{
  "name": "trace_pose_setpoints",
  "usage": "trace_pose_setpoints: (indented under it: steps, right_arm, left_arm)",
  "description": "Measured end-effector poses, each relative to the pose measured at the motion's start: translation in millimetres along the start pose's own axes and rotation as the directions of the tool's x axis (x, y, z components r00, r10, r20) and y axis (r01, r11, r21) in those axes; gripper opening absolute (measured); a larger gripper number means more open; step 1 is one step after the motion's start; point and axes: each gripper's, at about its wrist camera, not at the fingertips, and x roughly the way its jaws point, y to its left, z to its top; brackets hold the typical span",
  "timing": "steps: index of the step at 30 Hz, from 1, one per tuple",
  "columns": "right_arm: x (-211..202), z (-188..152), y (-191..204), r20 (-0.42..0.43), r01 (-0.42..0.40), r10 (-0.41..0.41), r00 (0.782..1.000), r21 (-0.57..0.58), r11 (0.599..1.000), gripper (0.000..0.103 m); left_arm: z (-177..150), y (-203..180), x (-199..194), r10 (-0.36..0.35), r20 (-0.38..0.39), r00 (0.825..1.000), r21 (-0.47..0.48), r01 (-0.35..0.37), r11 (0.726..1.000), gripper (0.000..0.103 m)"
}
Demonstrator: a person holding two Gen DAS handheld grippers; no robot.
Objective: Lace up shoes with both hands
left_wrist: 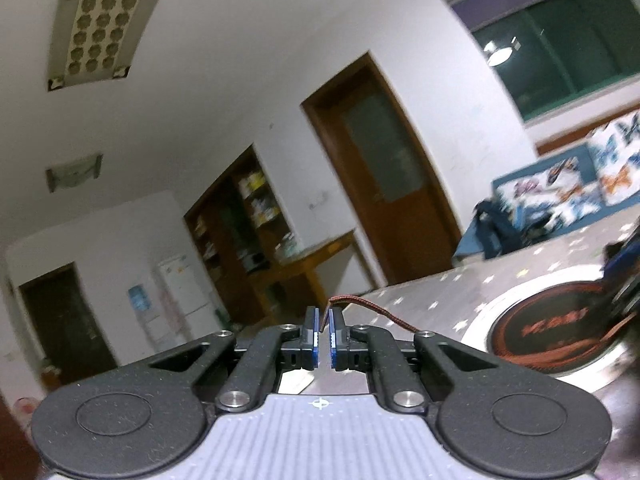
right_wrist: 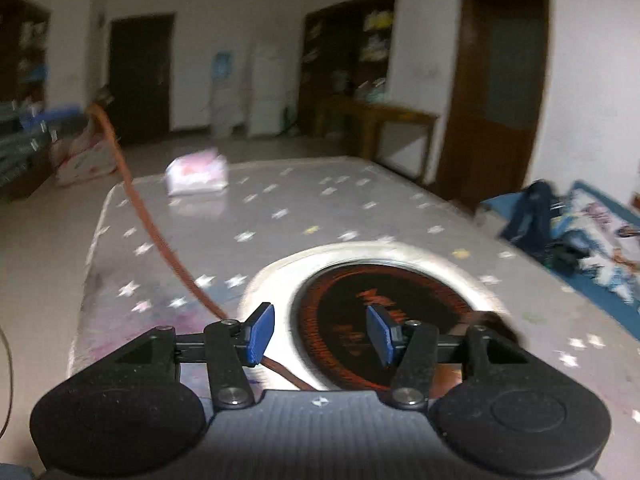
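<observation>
My left gripper (left_wrist: pixel 324 322) is shut on the end of a red-brown shoelace (left_wrist: pixel 384 314). It holds the lace up in the air, and the lace runs right and down toward the shoe (left_wrist: pixel 622 280), of which only a dark blurred part shows at the right edge. My right gripper (right_wrist: pixel 320 334) is open and empty above the table. In the right wrist view the same lace (right_wrist: pixel 136 200) stretches taut from upper left down to under the left finger. The shoe itself is hidden below that view.
The table (right_wrist: pixel 280 208) has a shiny star-patterned cover. A round black and red mat with a white rim (right_wrist: pixel 384 292) lies near me. A white tissue pack (right_wrist: pixel 196 174) sits at the far end. A sofa with clothes (right_wrist: pixel 580 232) stands to the right.
</observation>
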Motion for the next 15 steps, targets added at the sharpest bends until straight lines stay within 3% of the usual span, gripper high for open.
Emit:
trace_pose_setpoints:
  steps: [5, 8, 12, 15]
  right_arm:
    - [13, -1, 23, -0.138, -0.196, 0.186, 0.973, -0.060, 0.979, 0.052]
    - [2, -12, 31, -0.199, -0.290, 0.276, 0.940, -0.046, 0.956, 0.052]
    - [-28, -27, 32, -0.271, -0.372, 0.350, 0.897, -0.033, 0.927, 0.052]
    - [-56, -37, 27, -0.345, -0.403, 0.363, 0.866, -0.050, 0.914, 0.052]
  left_arm:
    - [12, 11, -9, -0.130, 0.074, 0.989, -0.078, 0.136, 0.988, 0.007]
    - [18, 13, -8, -0.236, 0.107, 0.966, -0.092, 0.246, 0.965, 0.007]
    - [22, -3, -4, -0.378, 0.116, 0.918, -0.080, 0.388, 0.918, 0.008]
    - [21, -26, 0, -0.502, 0.092, 0.860, -0.090, 0.509, 0.856, 0.008]
